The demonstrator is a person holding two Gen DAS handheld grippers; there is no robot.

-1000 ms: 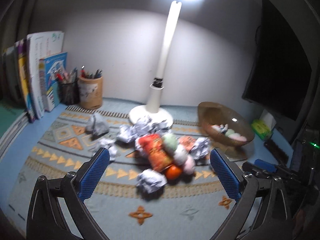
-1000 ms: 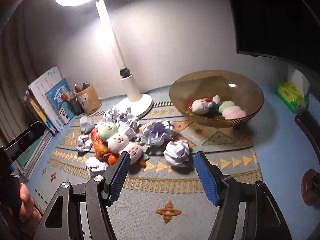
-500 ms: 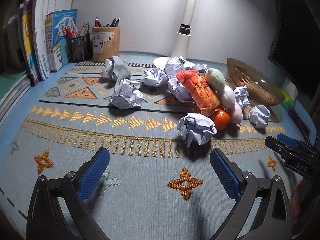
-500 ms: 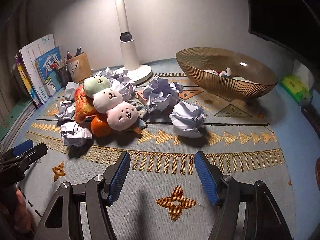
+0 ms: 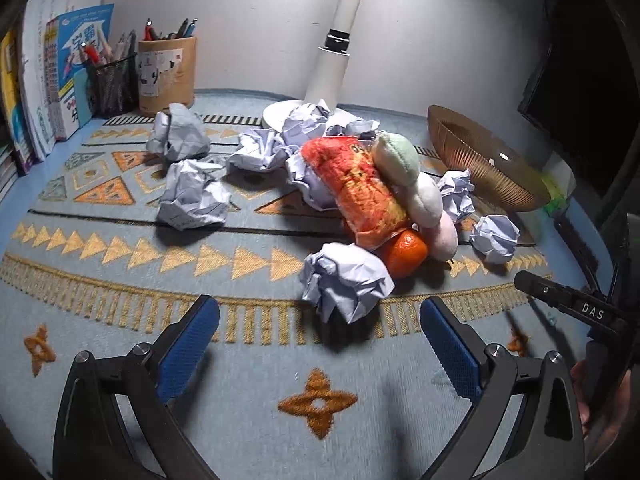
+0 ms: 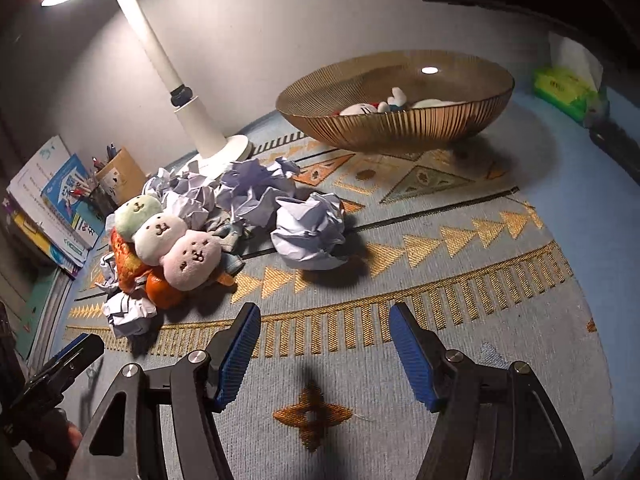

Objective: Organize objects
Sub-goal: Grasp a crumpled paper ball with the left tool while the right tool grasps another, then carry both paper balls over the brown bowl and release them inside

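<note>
Patterned blue mat (image 6: 500, 280) under lit lamp (image 6: 160, 60), white wall (image 6: 300, 8) behind

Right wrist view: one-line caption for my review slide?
Open right gripper above patterned mat, facing crumpled paper ball, plush toys and bowl.

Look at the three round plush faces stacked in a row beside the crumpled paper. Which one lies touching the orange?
The pink plush face, the lowest of the three, rests against the orange; the white face and green face lie farther up the row.

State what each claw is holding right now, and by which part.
Nothing is held. The left claw and right claw are both open and empty above the mat.
</note>
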